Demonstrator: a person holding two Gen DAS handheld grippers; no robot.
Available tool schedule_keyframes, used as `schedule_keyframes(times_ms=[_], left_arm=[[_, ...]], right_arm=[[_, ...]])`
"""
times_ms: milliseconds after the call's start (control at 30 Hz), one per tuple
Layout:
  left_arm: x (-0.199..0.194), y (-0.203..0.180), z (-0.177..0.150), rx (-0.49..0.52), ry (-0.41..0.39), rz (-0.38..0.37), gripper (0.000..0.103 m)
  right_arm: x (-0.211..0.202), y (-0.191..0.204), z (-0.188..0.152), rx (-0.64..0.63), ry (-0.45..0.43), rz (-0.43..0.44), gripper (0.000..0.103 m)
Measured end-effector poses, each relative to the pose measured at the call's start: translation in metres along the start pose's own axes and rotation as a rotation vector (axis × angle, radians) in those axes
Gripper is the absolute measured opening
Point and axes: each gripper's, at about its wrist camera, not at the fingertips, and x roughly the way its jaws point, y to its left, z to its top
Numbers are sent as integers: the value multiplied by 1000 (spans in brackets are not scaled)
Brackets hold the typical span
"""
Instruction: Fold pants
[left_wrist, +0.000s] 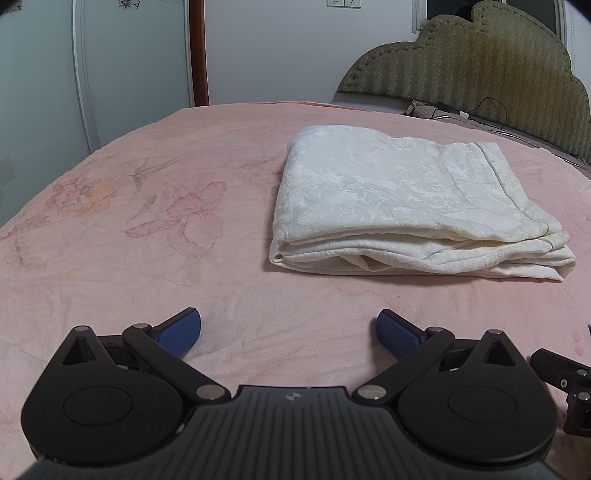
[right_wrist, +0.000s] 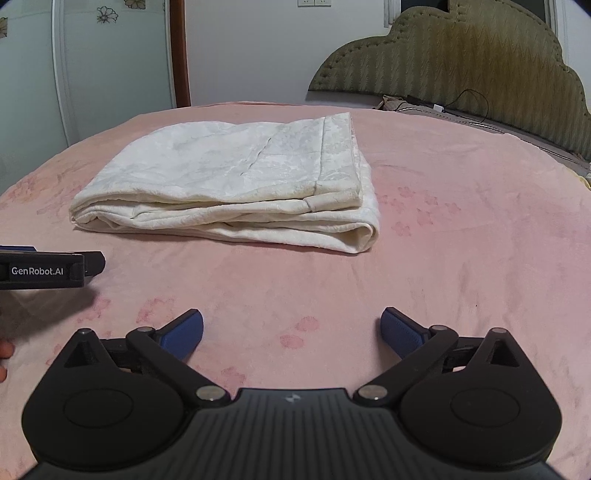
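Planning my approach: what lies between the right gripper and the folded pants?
Only bare pink bedsheet separates the right gripper from the pants, as the right wrist view shows.

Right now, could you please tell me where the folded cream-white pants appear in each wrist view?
Left wrist: the folded cream-white fabric pants lie right of centre on the pink floral bedspread.
Right wrist: they lie left of centre.
Shared landmark: the olive scalloped upholstered headboard, upper right in both.

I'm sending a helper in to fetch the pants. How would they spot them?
Look at the bed with the pink floral blanket and olive padded headboard. The pants lie mid-bed as a cream, patterned, folded bundle, the only pale cloth stack there.
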Motion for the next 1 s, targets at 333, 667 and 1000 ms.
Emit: schedule_keyframes(times_ms=[333, 667, 1000], left_arm=[[-13, 7, -7, -42, -7, 29, 103], [-13, 3, -8, -34, 0, 34, 103], [-12, 4, -7, -34, 0, 33, 103]], right_arm=[[-4, 3, 0, -6, -37, -10, 103], [8, 4, 4, 3, 3, -2, 103], [7, 3, 4, 3, 2, -2, 103]])
